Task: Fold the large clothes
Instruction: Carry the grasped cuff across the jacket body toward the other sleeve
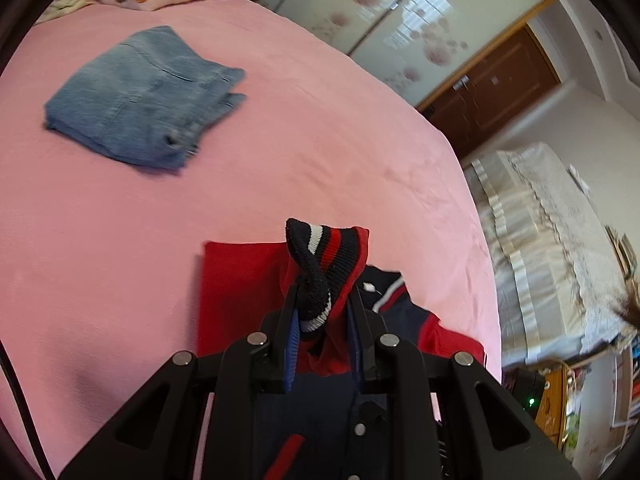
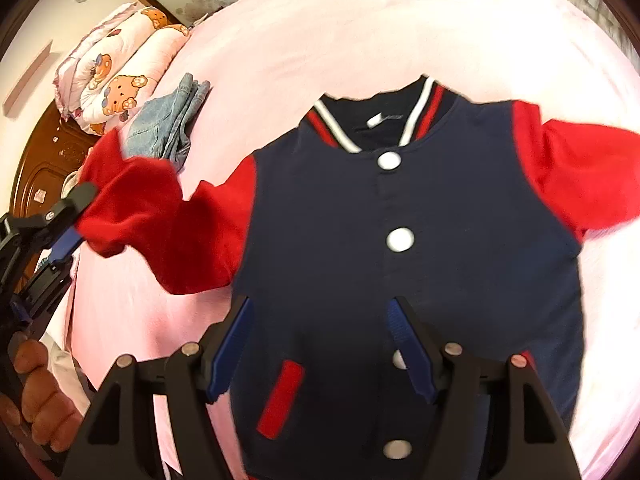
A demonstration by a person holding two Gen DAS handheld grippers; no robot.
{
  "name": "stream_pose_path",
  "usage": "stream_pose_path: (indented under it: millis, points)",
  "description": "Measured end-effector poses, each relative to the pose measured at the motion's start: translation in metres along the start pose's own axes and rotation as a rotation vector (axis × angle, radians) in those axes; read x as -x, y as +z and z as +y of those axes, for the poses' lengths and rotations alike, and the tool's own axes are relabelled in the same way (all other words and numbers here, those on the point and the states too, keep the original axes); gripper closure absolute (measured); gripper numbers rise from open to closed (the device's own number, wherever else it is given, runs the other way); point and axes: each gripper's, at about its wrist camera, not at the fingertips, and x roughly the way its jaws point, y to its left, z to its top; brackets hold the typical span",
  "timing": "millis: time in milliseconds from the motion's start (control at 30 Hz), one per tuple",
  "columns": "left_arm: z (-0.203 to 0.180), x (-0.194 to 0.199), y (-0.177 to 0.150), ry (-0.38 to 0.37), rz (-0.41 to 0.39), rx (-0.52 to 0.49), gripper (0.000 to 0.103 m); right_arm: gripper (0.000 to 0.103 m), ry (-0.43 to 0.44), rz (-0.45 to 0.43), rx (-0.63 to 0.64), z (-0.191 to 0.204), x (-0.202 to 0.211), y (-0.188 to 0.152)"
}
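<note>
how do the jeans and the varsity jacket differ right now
The jeans are faded blue denim; the jacket is navy with red sleeves. The jeans are folded into a compact stack; the jacket lies spread open, face up. Nothing touches the jeans; the left claw grips the jacket's cuff. Both rest on the pink bed.

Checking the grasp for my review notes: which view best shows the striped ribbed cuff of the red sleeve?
The left wrist view: the navy, white and red ribbed cuff sits pinched between the left gripper fingers. The right wrist view shows only the lifted red sleeve; the cuff is hidden there.

Navy jacket (image 2: 400, 208), red sleeves; pink bedsheet (image 2: 360, 20)
</note>
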Motion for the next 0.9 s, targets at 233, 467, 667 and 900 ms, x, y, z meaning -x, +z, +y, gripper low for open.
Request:
stream_pose_path:
  millis: [233, 467, 667, 900]
  points:
    - [-0.038, -0.047, -0.026, 0.016, 0.1, -0.088, 0.083, 0.033, 0.037, 0.006, 0.021, -0.03, 0.006, 0.002]
    - [-0.052, -0.083, -0.043, 0.052, 0.204, -0.145, 0.065, 0.033, 0.075, 0.025, 0.036, -0.042, -0.007, -0.004]
    - [-0.037, -0.069, -0.034, 0.062, 0.197, -0.116, 0.031, 0.033, 0.085, 0.038, 0.073, -0.036, -0.023, -0.004]
    - [0.001, -0.045, -0.022, 0.236, 0.191, -0.11, 0.027, 0.033, 0.073, 0.05, 0.115, -0.022, -0.031, -0.002]
